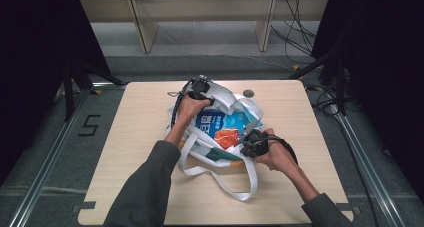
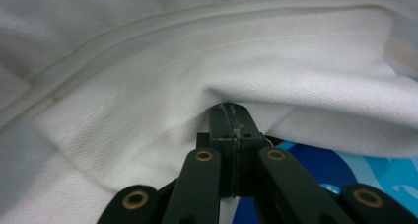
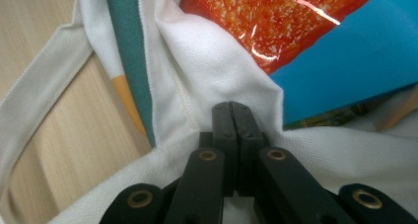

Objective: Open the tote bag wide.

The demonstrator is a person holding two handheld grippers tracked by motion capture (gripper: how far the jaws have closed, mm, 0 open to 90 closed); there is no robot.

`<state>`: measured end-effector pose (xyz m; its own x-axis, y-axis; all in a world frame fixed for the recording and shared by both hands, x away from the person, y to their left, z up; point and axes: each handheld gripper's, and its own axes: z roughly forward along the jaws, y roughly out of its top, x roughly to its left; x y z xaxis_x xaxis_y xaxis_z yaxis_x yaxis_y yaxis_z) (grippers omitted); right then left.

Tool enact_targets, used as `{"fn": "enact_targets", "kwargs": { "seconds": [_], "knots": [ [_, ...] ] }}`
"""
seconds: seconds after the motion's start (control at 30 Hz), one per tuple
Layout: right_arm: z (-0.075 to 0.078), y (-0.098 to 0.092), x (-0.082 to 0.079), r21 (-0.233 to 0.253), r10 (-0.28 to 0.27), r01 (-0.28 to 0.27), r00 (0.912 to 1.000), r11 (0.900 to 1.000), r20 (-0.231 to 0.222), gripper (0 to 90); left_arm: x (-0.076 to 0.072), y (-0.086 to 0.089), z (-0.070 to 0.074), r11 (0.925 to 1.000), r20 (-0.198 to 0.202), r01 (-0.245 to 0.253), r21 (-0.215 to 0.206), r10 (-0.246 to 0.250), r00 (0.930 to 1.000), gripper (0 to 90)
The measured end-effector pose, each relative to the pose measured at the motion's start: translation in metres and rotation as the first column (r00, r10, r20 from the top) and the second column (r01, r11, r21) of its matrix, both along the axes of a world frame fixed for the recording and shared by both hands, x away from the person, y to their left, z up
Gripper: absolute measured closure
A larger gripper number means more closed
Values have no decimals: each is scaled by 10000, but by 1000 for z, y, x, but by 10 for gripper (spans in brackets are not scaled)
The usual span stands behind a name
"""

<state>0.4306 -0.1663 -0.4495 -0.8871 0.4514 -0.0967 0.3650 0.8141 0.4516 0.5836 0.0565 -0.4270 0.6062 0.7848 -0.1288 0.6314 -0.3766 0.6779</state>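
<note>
A white cloth tote bag (image 1: 226, 101) with teal and orange trim lies open in the middle of the wooden table (image 1: 145, 117). Inside it show a blue package (image 1: 215, 122) and an orange-red snack packet (image 1: 227, 137). My left gripper (image 1: 202, 87) is at the bag's far rim, shut on a fold of the white cloth (image 2: 162, 86). My right gripper (image 1: 252, 144) is at the near right rim, shut on the bag's edge (image 3: 217, 81). In the right gripper view the snack packet (image 3: 276, 21) and blue package (image 3: 345, 71) lie just beyond the pinched cloth.
The bag's long white handles (image 1: 225, 184) loop over the table toward the front edge. A small dark disc (image 1: 248, 93) sits near the table's far edge. Cables (image 1: 300, 32) and wooden shelf legs (image 1: 145, 32) stand on the floor beyond the table.
</note>
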Motion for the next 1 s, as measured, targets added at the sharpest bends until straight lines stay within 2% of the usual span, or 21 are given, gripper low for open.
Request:
{"fn": "enact_targets", "kwargs": {
  "seconds": [0.03, 0.1, 0.17, 0.23, 0.33, 0.37, 0.4, 0.47, 0.5, 0.53, 0.57, 0.6, 0.67, 0.7, 0.77, 0.8, 0.83, 0.87, 0.93, 0.97, 1.0],
  "knots": [
    [1, -2, 1, 160, -22, 25, 9999, 9999, -134, 900, 0, 2, -1, 9997, -61, -94, -204, 93, 9999, 895],
    [2, -4, 1, 349, -183, 193, 9994, 9992, -279, 900, -1, 4, 0, 9997, -82, -21, -247, 19, 10000, 894],
    [16, -10, 4, 1574, -394, 361, 9991, 9869, 178, 900, -12, 9, 11, 9992, 296, 309, -238, -302, 9991, 883],
    [36, -15, 8, 2285, -705, 496, 9940, 9723, 839, 900, -19, 14, 23, 9977, 442, 586, -347, -570, 9974, 877],
    [64, -19, 25, 3084, -1125, 434, 9712, 9503, 2100, 900, -33, 26, 43, 9942, 889, 880, -611, -824, 9926, 868],
    [73, -21, 32, 3346, -1365, 527, 9631, 9409, 2321, 900, -38, 32, 51, 9929, 1061, 918, -752, -836, 9908, 862],
    [79, -22, 40, 3455, -1564, 690, 9601, 9359, 2319, 900, -42, 38, 57, 9918, 1273, 955, -854, -842, 9883, 859],
    [85, -26, 58, 3742, -2047, 995, 9455, 9220, 2530, 900, -47, 55, 66, 9948, 1632, 802, -621, -691, 9842, 856],
    [85, -28, 66, 3759, -2423, 1363, 9371, 9166, 2511, 900, -47, 55, 66, 9948, 1632, 802, -621, -691, 9842, 856],
    [83, -33, 76, 3695, -2640, 1605, 9317, 9153, 2493, 900, -45, 73, 64, 9994, 1669, 315, -133, -288, 9856, 854],
    [77, -36, 85, 3797, -2875, 1858, 9294, 9063, 2315, 900, -43, 81, 58, 9999, 1575, 87, 138, -108, 9875, 852],
    [68, -37, 93, 3740, -2992, 2025, 9281, 9051, 2216, 900, -40, 89, 51, 9992, 1500, -125, 368, 68, 9887, 851],
    [51, -38, 102, 2969, -3192, 2538, 9269, 9206, 1973, 900, -34, 100, 33, 9985, 1201, -495, 231, 464, 9917, 864],
    [41, -39, 106, 2789, -3247, 2679, 9281, 9222, 1822, 900, -33, 104, 25, 9977, 1279, -630, 263, 591, 9900, 880],
    [20, -38, 112, 2835, -3473, 2958, 9253, 9122, 1521, 900, -31, 104, 10, 9971, 1185, -671, 357, 624, 9910, 894],
    [13, -37, 114, 2678, -3530, 3106, 9270, 9120, 1270, 900, -30, 102, 1, 9962, 1084, -715, 499, 657, 9919, 894],
    [6, -36, 117, 2423, -3520, 3164, 9282, 9172, 1205, 900, -29, 101, -6, 9946, 1001, -798, 663, 729, 9923, 894],
    [0, -35, 119, 1977, -3420, 3163, 9329, 9278, 1126, 900, -28, 101, -12, 9925, 927, -776, 941, 689, 9933, 895],
    [-12, -32, 122, 1641, -3444, 3241, 9317, 9317, 1152, 900, -26, 105, -18, 9941, 785, -889, 621, 840, 9934, 895],
    [-17, -32, 123, 1771, -3519, 3306, 9300, 9270, 1061, 900, -25, 106, -19, 9948, 746, -912, 458, 877, 9934, 896],
    [-19, -34, 123, 1617, -3315, 3129, 9376, 9359, 1049, 900, -26, 106, -18, 9946, 743, -876, 560, 834, 9937, 895]
  ]
}}
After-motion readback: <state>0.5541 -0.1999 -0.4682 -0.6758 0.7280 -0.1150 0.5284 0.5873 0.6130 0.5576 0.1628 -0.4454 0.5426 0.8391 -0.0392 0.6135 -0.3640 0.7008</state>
